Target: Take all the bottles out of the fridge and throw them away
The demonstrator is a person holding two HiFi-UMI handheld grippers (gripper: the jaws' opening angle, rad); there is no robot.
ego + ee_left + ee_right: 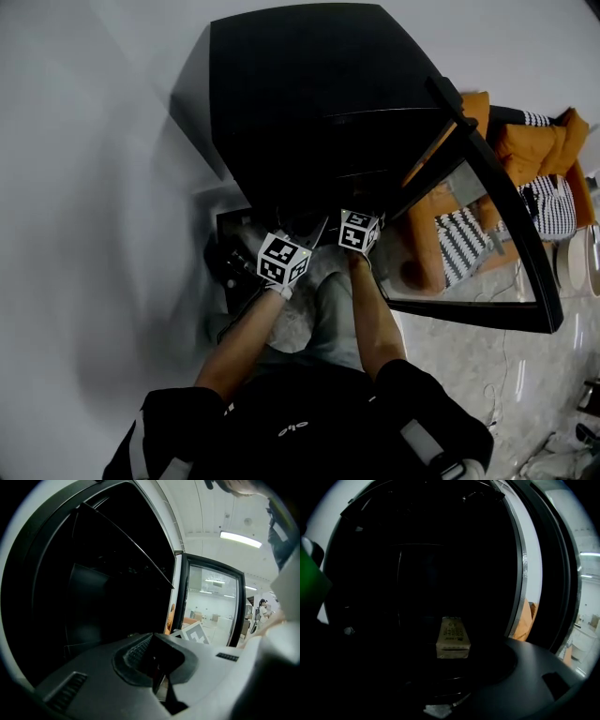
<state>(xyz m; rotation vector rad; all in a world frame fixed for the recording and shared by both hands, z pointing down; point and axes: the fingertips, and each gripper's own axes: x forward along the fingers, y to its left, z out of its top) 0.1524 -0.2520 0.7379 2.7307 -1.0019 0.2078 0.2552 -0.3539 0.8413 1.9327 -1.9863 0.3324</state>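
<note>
A black fridge [319, 103] stands with its glass door [511, 244] swung open to the right. Both grippers reach into its low, dark opening; their marker cubes show side by side, the left one [283, 260] and the right one [359, 231]. My left gripper [157, 666] is shut, its dark pads meeting with nothing between them. My right gripper [450, 686] is open, with one dark jaw far out at the lower right. Ahead of it, a beige carton [453, 637] stands on a dark shelf. No bottle shows in any view.
The door's frame [180, 597] rises just right of the left gripper, with a bright room behind the glass. An orange couch [539, 141] with striped cushions [464, 242] lies behind the door. A white wall [84, 187] runs along the fridge's left.
</note>
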